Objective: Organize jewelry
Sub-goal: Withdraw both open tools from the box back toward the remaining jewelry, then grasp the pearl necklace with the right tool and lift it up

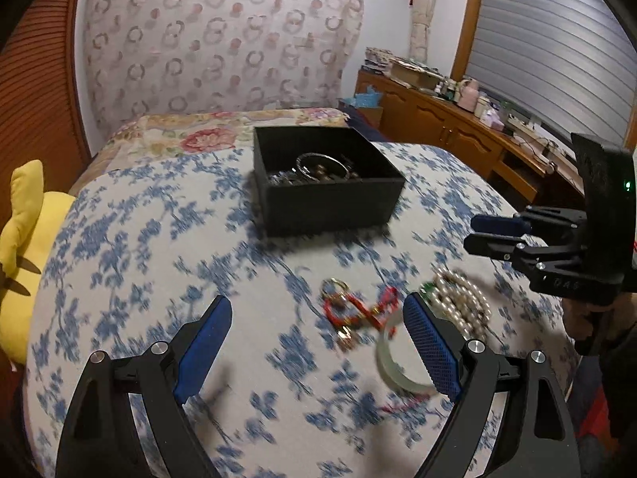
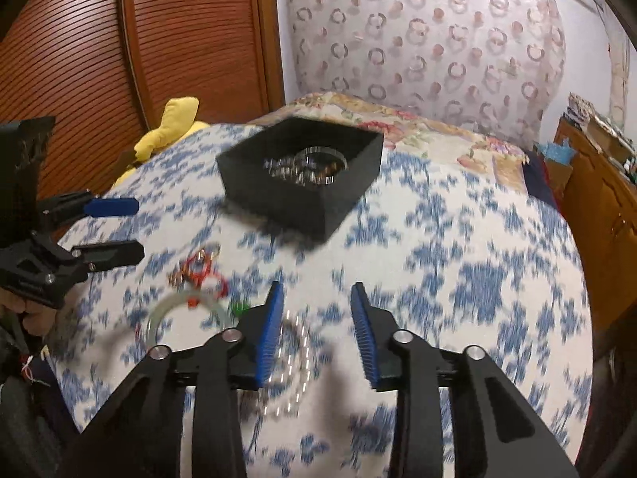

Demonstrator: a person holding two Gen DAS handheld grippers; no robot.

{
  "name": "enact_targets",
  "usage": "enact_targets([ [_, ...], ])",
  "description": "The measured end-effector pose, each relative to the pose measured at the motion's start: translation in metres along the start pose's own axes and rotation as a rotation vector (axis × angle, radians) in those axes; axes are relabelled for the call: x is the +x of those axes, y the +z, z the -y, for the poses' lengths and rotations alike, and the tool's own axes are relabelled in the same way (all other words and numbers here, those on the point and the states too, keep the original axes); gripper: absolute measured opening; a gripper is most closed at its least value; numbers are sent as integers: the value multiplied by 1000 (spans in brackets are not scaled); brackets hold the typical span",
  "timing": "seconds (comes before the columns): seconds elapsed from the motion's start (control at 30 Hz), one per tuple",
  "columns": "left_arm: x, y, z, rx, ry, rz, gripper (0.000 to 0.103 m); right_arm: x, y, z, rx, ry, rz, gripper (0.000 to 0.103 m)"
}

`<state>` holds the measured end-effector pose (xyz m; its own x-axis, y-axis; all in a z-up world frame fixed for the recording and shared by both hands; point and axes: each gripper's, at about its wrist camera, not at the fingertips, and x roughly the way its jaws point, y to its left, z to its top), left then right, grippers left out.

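Left gripper (image 1: 318, 330) hangs spread wide above the blue-flowered bedspread (image 1: 139, 271), with the red cord bracelet (image 1: 354, 310) between its fingers and the pale green glassy bangle (image 1: 398, 374) by its right one. Right gripper (image 2: 318, 318) is partly parted, gripping nothing, above the white pearl strand (image 2: 294, 362). The square black box (image 1: 330, 199), farther back, already holds metal jewelry.

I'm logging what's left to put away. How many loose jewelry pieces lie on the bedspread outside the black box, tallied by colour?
Red: 1, the red cord bracelet
White: 1, the pearl strand
Pale green: 1, the jade bangle
Total: 3 clear pieces. A small green bit beside the pearls is too blurred to count separately.
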<state>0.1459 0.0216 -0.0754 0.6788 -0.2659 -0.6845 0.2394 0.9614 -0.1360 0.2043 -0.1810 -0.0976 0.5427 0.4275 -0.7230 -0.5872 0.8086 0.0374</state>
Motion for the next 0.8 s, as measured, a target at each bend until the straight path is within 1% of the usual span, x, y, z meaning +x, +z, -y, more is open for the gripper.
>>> enact_targets([
  [0.13,-3,-10,10,9,-9,-5,84,0,-17,-7,5,20,-23,29],
  [0.33,-8,-19,17,21,-10,-3,84,3,-26,-25,-14,70,-50,25],
  [0.43,-11,-22,18,26,-9,3,84,10,-25,-29,-26,51,-76,23],
  [0.63,-16,-25,19,21,-11,10,84,18,-20,-34,-67,2,-89,24],
  [0.73,-19,-26,20,23,-13,14,84,20,-18,-37,-95,-44,-104,24],
  [0.8,-20,-26,22,24,-15,15,84,19,-20,-32,-83,-47,-108,24],
])
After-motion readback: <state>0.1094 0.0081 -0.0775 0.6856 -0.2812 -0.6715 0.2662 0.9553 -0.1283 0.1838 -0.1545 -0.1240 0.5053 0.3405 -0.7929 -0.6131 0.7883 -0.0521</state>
